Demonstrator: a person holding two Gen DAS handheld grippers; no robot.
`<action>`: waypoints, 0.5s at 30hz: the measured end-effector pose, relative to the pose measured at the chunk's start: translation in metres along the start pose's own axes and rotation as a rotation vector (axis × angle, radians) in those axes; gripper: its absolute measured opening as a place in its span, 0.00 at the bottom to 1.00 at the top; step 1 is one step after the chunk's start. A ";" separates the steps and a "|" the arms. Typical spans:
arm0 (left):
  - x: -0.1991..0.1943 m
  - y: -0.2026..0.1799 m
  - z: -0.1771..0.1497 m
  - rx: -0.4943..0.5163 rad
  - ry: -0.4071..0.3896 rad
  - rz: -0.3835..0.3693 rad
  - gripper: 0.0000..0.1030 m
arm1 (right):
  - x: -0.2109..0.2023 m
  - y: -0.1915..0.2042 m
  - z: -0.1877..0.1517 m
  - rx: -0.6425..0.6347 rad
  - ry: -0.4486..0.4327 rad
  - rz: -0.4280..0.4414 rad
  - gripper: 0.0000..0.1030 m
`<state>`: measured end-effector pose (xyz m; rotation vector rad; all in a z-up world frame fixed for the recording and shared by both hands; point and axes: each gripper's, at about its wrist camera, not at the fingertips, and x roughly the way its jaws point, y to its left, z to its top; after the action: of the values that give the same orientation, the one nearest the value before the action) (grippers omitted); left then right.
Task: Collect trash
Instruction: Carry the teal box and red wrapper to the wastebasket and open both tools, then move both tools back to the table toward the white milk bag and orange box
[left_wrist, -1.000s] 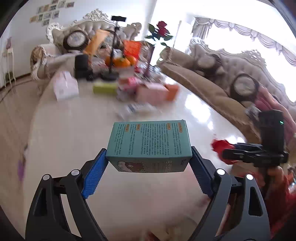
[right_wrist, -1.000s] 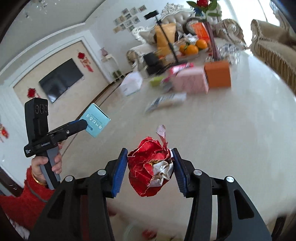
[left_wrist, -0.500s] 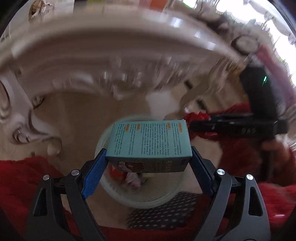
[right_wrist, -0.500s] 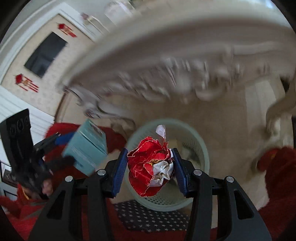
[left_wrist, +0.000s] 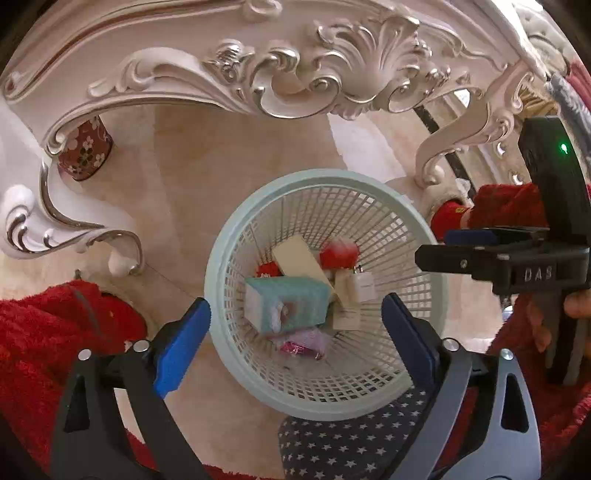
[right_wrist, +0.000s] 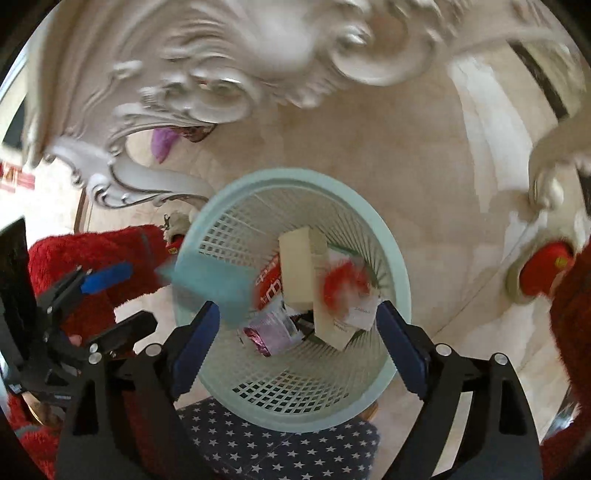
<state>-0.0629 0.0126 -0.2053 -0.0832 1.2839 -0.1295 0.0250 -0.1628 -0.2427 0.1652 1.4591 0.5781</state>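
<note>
A pale green mesh waste basket (left_wrist: 236, 229) stands on the floor below both grippers; it also shows in the right wrist view (right_wrist: 399, 280). My left gripper (left_wrist: 295, 332) is open and empty above it. The teal box (left_wrist: 288, 304) is loose inside the basket, blurred in the right wrist view (right_wrist: 210, 282). My right gripper (right_wrist: 297, 332) is open and empty. The red crumpled wrapper (right_wrist: 343, 284) is loose in the basket, also seen in the left wrist view (left_wrist: 340, 253). Other boxes and wrappers lie at the bottom.
The carved white table apron (left_wrist: 295, 66) and its curled legs (left_wrist: 74, 229) arch over the basket. A star-patterned cloth (left_wrist: 351, 446) lies under the basket's near side. Red sleeves (left_wrist: 44, 332) flank the view. The right gripper's body (left_wrist: 517, 258) hangs to the right.
Both grippers opened over the basket. The teal box left the left gripper and the red wrapper left the right gripper; both dropped into the basket.
</note>
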 end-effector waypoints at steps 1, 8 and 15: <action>0.002 -0.002 -0.001 0.005 0.003 0.000 0.89 | 0.001 -0.002 -0.001 0.012 0.003 0.001 0.80; 0.013 -0.013 -0.004 0.057 0.043 -0.008 0.89 | 0.001 -0.005 -0.006 0.034 -0.001 0.013 0.80; -0.022 -0.018 -0.005 0.091 -0.044 -0.023 0.89 | -0.016 0.000 -0.008 0.011 -0.034 0.056 0.80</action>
<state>-0.0750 -0.0017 -0.1837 -0.0230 1.2316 -0.2049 0.0167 -0.1717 -0.2298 0.2235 1.4288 0.6101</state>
